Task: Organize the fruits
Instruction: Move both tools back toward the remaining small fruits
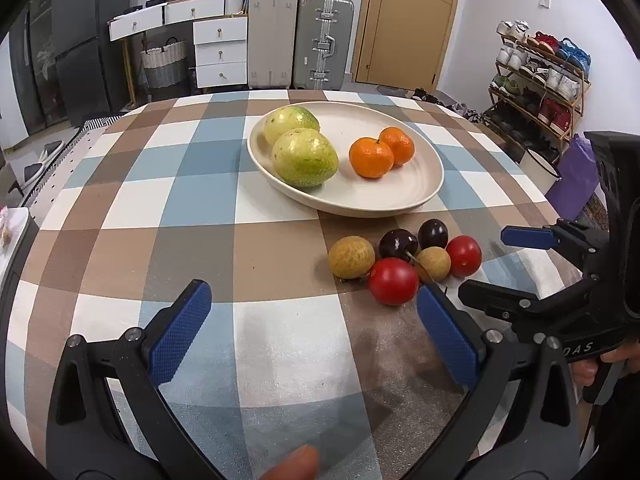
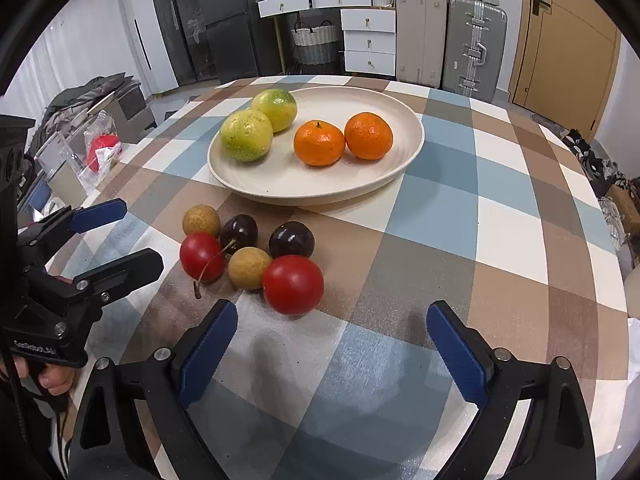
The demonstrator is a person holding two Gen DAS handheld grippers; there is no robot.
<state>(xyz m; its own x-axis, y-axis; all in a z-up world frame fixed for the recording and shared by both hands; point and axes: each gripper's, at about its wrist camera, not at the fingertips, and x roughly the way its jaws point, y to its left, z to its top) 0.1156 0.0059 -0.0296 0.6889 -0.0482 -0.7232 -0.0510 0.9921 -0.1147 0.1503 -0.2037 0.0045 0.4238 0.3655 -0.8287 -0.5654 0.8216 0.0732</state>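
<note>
A cream plate (image 1: 400,200) (image 2: 280,188) on the checked table holds two green-yellow fruits (image 1: 304,156) (image 2: 246,140) and two oranges (image 1: 371,158) (image 2: 319,143). In front of it lies a cluster on the cloth: two red tomatoes (image 1: 393,281) (image 2: 293,285), two dark cherries (image 1: 398,242) (image 2: 291,239) and two tan longans (image 1: 351,257) (image 2: 249,268). My left gripper (image 1: 316,328) (image 2: 120,236) is open and empty, left of the cluster. My right gripper (image 2: 332,344) (image 1: 496,264) is open and empty, right of it.
The checked tablecloth (image 1: 200,220) covers the round table. Beyond the far edge stand suitcases (image 1: 324,40), white drawers (image 1: 220,52) and a shoe rack (image 1: 540,80). Clutter with a plastic bag (image 2: 96,152) sits off the table's left side in the right wrist view.
</note>
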